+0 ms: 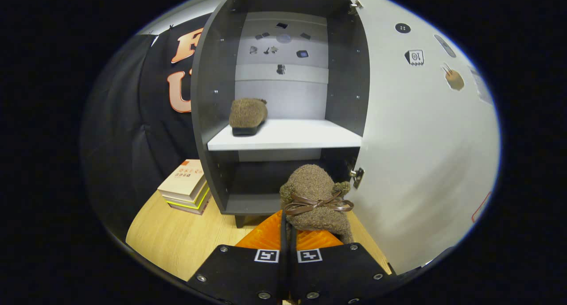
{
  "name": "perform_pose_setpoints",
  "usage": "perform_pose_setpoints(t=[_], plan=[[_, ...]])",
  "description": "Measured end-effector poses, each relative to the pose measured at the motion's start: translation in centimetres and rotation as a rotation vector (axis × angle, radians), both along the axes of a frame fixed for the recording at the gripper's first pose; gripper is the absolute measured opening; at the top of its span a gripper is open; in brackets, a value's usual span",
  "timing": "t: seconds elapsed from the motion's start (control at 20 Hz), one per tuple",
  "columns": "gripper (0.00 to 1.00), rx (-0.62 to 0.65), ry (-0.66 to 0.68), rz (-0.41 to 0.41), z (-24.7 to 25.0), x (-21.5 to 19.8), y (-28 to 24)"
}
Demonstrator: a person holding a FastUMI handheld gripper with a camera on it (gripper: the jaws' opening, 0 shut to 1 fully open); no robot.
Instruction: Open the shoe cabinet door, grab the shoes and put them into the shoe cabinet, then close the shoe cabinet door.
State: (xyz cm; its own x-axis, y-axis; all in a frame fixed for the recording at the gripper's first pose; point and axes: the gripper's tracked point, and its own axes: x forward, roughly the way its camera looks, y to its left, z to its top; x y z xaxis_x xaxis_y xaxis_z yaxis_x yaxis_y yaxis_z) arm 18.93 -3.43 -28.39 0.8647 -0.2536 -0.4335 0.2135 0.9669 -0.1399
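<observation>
1. Gripper [288, 234] with fingers drawn close together, nipping the back edge of a fuzzy brown shoe [315, 198]; pinch itself partly covered by the shoe's pile, so firmness of hold not fully clear.
2. Held shoe just ahead of the fingers, in front of the lower compartment of the shoe cabinet [283, 119]: woolly, boucle-like fabric, rounded toe, glossy brown ribbon bow [319, 204] across it.
3. Second shoe [247, 116] of the same fuzzy fabric, dark sole showing, resting on the white shelf [288, 137] toward its left side, toe facing out.
4. Cabinet: dark grey side walls, pale back panel, smooth flat board surfaces; small dark marks on the upper back panel (too small to identify).
5. Cabinet door [421, 154] swung open to the right of the shoe, plain light inner face, metal hinges [357, 175] at its top and bottom corners; stickers [415, 57] near its top, one bearing what looks like "10" (rest illegible); far side cut off.
6. Two square black-and-white marker tags [266, 255] on the gripper body, side by side.
7. Stack of books [185, 187] on the light wood-grain floor [177, 238], left of the cabinet; cover print too blurred to read.
8. Black cloth wall [133, 132] behind, softly creased.
</observation>
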Motion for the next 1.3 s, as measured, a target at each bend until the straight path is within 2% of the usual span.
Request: perform_pose_setpoints(t=[0.35,0.8,1.05,1.3], plan=[[0.01,-0.015,-0.025,0.014,4.4,7.6,-1.6],[0.01,-0.038,-0.045,0.099,6.6,21.2,-4.4],[0.01,-0.002,-0.048,0.136,5.8,27.4,-5.3],[0.01,0.038,-0.035,0.178,3.8,31.1,-5.5]])
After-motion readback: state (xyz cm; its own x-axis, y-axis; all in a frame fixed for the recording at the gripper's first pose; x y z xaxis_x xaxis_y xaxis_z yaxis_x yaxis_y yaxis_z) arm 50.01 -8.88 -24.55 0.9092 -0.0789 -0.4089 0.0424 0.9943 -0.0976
